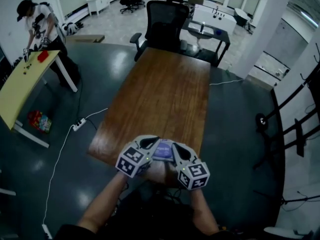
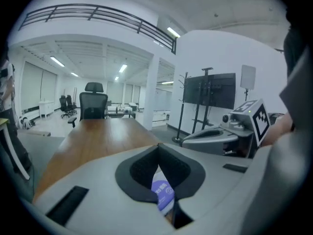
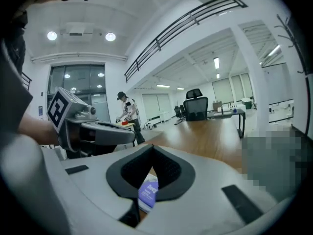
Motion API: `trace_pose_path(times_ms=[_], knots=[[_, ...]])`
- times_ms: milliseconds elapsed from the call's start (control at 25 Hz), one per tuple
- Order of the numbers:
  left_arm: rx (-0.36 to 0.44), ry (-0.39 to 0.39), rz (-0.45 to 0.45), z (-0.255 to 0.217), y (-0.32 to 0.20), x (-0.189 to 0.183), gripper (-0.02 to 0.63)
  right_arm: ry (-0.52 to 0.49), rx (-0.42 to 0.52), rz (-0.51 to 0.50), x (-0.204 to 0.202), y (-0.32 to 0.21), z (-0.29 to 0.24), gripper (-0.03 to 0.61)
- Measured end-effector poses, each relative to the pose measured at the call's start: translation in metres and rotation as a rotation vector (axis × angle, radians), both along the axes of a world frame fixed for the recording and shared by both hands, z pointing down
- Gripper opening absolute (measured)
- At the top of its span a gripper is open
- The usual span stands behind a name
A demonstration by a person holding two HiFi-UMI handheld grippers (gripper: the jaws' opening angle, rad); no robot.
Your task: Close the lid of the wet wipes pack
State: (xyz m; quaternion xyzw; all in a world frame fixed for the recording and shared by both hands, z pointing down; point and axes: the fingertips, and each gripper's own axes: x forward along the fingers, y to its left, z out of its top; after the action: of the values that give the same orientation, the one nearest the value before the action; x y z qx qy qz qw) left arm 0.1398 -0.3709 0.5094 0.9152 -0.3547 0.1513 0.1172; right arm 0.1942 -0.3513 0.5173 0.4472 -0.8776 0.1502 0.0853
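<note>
The wet wipes pack [image 1: 162, 150], purple and white, lies at the near end of the long wooden table [image 1: 160, 94]. My left gripper [image 1: 149, 148] and right gripper [image 1: 175, 150] crowd it from either side, tips angled in over it. In the left gripper view the gripper [image 2: 158, 146] has its jaws meeting at the tips, and the pack [image 2: 164, 195] shows through the gap below the pads. The right gripper [image 3: 152, 147] looks the same, with the pack [image 3: 148, 192] under its pads. The pack's lid is hidden, so I cannot tell how it stands.
A black office chair [image 1: 167, 21] stands at the table's far end, a white desk [image 1: 212, 19] behind it. At the left a person [image 1: 40, 24] works at a yellow table [image 1: 20, 84]. A power strip with its cable [image 1: 78, 125] lies on the dark floor.
</note>
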Motion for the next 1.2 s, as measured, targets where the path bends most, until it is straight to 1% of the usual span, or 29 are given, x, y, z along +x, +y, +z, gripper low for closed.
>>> trace_pose_path(times_ms=[120, 200, 280, 440, 560, 720, 920, 1200], knots=[[0.067, 0.071, 0.029, -0.038, 0.008, -0.005, 0.0, -0.007, 0.073, 0.029, -0.008, 0.01, -0.033, 0.011], [0.088, 0.106, 0.055, -0.055, 0.018, -0.012, 0.0, -0.02, 0.122, 0.062, -0.014, 0.015, -0.053, 0.011], [0.098, 0.115, 0.085, -0.065, 0.03, -0.02, 0.0, -0.036, 0.159, 0.098, -0.021, 0.024, -0.069, 0.011], [0.122, 0.101, 0.123, -0.075, 0.048, -0.04, -0.001, -0.034, 0.215, 0.136, -0.042, 0.041, -0.095, 0.011], [0.143, 0.112, 0.145, -0.085, 0.062, -0.052, 0.0, -0.038, 0.262, 0.14, -0.058, 0.057, -0.113, 0.011], [0.176, 0.144, 0.176, -0.104, 0.085, -0.058, 0.0, -0.042, 0.336, 0.139, -0.072, 0.084, -0.138, 0.011], [0.197, 0.155, 0.204, -0.113, 0.103, -0.063, 0.0, -0.054, 0.368, 0.155, -0.08, 0.105, -0.151, 0.011], [0.217, 0.161, 0.23, -0.12, 0.116, -0.061, 0.0, -0.043, 0.375, 0.184, -0.079, 0.116, -0.154, 0.009]])
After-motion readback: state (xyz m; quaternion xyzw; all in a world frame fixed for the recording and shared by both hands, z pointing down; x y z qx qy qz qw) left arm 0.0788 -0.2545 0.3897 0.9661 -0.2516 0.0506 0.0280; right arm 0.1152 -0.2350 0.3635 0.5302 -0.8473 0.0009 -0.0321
